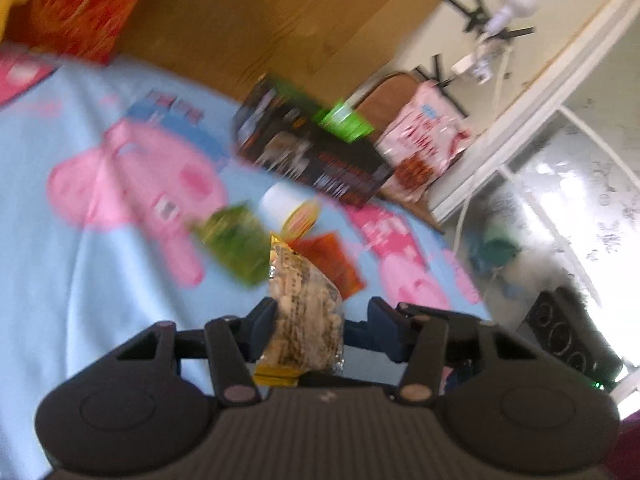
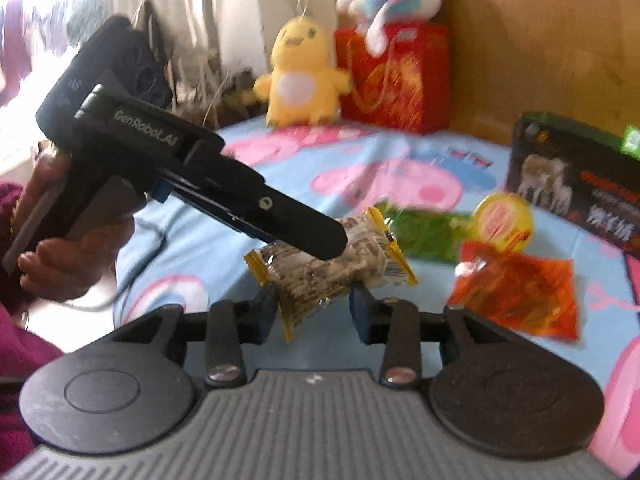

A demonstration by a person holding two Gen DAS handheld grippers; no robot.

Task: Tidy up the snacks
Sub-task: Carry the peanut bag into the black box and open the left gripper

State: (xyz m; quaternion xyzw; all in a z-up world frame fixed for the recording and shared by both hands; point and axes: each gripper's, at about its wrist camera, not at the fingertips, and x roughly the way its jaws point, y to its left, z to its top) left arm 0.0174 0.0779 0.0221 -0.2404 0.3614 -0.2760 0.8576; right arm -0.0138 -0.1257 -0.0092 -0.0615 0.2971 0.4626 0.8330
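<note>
A clear peanut packet with yellow ends (image 1: 306, 304) hangs in the air between my left gripper's (image 1: 324, 312) fingers, touching the left finger only; the jaws look partly open. In the right wrist view the same packet (image 2: 332, 264) is held up by the left gripper's black fingers (image 2: 316, 236), just beyond my right gripper (image 2: 314, 304), whose open jaws flank its lower end. On the bed lie a green packet (image 2: 424, 232), a round yellow-lidded tub (image 2: 504, 224) and an orange-red packet (image 2: 516, 292).
A black snack box (image 2: 580, 188) stands on the blue cartoon bedsheet (image 2: 280, 168) by the wooden headboard (image 1: 280, 20). A yellow chick toy (image 2: 300, 76), a red gift bag (image 2: 396, 80) and a pink plush sit at the back. A pink bag (image 1: 424, 140) rests on a chair.
</note>
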